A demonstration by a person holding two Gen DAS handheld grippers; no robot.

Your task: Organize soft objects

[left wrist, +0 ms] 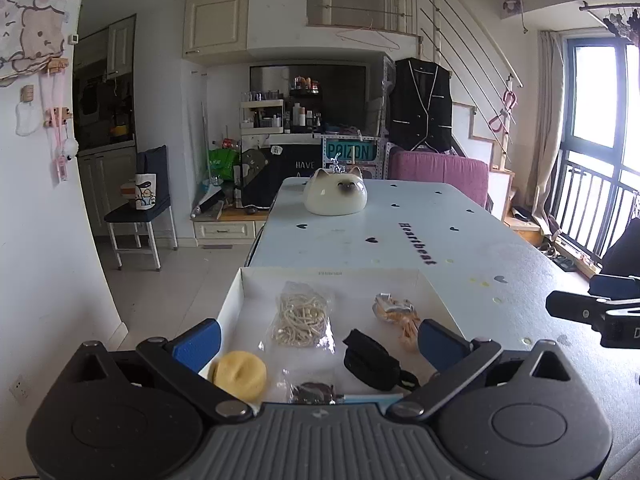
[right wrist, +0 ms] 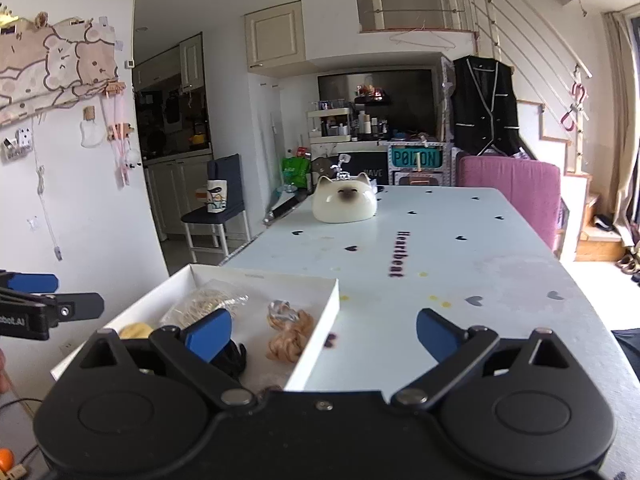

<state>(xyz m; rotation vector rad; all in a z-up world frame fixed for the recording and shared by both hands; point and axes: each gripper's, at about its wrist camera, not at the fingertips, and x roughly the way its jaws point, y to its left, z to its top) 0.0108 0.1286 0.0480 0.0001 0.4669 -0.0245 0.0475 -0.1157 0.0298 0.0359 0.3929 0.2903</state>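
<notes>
Gaping wide, left claw (left wrist: 320, 340), right claw (right wrist: 324, 332); both empty.

One white tray (left wrist: 234, 300) sits on my table (left wrist: 460, 240), holding five soft items: one bagged coil of cream cord (left wrist: 302, 316), one yellow sponge (left wrist: 239, 374), one black pouch (left wrist: 370, 358), one bag of tan ribbon (left wrist: 396, 310) and one small bag of dark pieces (left wrist: 312, 392). One cat-faced ceramic dome (left wrist: 335, 197) stands beyond.

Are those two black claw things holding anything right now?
No. Both the left gripper and the right gripper have jaws wide open, with nothing between them; the soft items lie loose in the white tray.
</notes>
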